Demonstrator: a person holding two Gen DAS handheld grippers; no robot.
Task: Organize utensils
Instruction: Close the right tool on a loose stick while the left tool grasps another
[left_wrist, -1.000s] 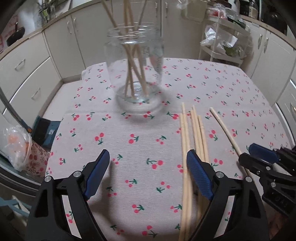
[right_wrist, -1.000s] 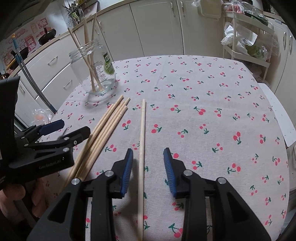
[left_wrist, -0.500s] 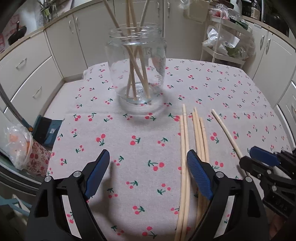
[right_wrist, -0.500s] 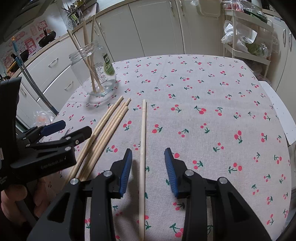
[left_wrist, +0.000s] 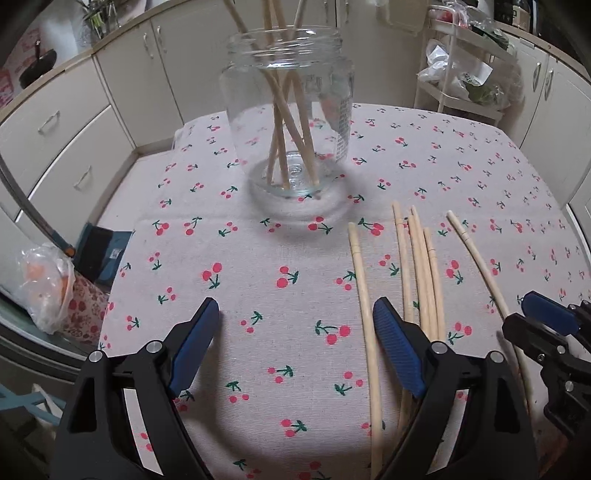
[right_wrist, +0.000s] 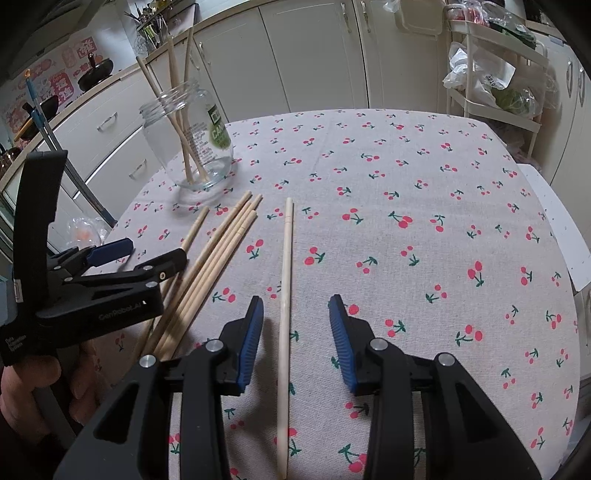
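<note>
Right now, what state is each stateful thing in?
Glass jar: upright, lidless, holding several chopsticks.
Lone chopstick: flat on the tablecloth, between the right tool's open pads, untouched.
Chopstick bundle: lying loose beside the jar.
Left tool: open, empty.

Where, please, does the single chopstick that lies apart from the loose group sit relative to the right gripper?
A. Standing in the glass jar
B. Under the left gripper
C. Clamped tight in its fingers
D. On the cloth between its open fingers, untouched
D: in the right wrist view the single chopstick lies flat on the tablecloth, running between the fingers of the right gripper, with a gap on each side.
</note>
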